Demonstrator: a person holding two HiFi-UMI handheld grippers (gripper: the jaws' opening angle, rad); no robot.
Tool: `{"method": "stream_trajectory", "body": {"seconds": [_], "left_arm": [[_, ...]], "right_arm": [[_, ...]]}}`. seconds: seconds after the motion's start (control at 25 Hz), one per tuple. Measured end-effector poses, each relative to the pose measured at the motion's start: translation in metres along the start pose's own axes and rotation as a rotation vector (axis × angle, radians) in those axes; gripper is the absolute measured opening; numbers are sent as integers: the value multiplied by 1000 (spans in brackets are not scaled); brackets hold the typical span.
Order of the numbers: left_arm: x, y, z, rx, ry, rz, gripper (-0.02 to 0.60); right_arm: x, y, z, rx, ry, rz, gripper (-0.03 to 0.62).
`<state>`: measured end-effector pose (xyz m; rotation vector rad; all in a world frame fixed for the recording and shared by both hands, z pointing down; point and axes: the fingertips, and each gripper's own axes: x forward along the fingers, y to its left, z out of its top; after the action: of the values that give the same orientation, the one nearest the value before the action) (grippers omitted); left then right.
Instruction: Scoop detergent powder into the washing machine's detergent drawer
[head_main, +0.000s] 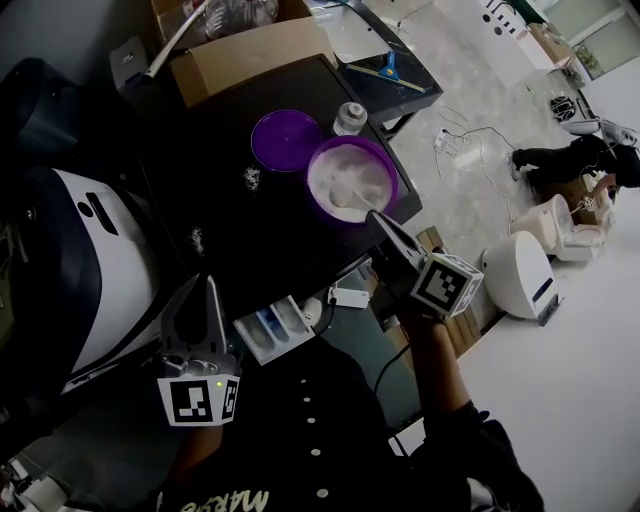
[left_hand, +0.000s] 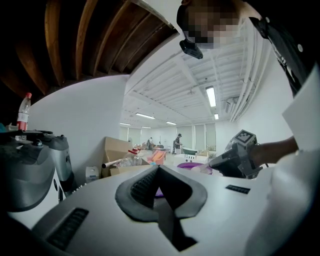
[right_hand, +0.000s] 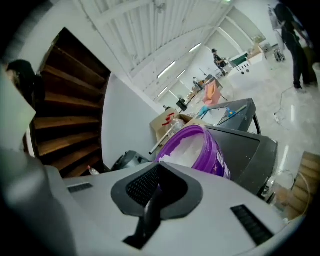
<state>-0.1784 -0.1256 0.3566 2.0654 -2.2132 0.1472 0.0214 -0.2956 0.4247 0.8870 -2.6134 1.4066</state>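
A purple tub (head_main: 385, 165) of white detergent powder stands open on the black top (head_main: 290, 235); its purple lid (head_main: 285, 138) lies beside it. My right gripper (head_main: 378, 216) reaches over the tub's near rim, shut on the handle of a white scoop (head_main: 355, 195) that lies in the powder. In the right gripper view the tub (right_hand: 215, 150) sits just past the closed jaws (right_hand: 159, 169). The white detergent drawer (head_main: 275, 328) is pulled out below the top's front edge. My left gripper (head_main: 210, 285) hovers left of the drawer, shut and empty (left_hand: 159, 169).
Spilled powder (head_main: 250, 178) dots the black top. A small clear jar (head_main: 349, 118) stands behind the tub, and a cardboard box (head_main: 240, 50) farther back. A white and dark machine (head_main: 70, 260) is at the left. A person (head_main: 575, 160) crouches on the floor at the right.
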Motion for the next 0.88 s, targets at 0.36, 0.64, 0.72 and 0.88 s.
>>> {"method": "stream_trajectory", "body": {"seconds": [0.36,0.64,0.72,0.88], "left_arm": [[-18,6,21,16,-57,13,14],[-31,6,26,21,-78,13,14],[-34,5,28,21,-86,11,14],[-40,4,31,22,-97,6,14]], "right_arm": [[-22,23,15,88,-151,95,29],[-37,52,14,42,-150,163,29],[-43,63,9,39,-136,186,29],[-55,85,-10,49,-94,243,29]]}}
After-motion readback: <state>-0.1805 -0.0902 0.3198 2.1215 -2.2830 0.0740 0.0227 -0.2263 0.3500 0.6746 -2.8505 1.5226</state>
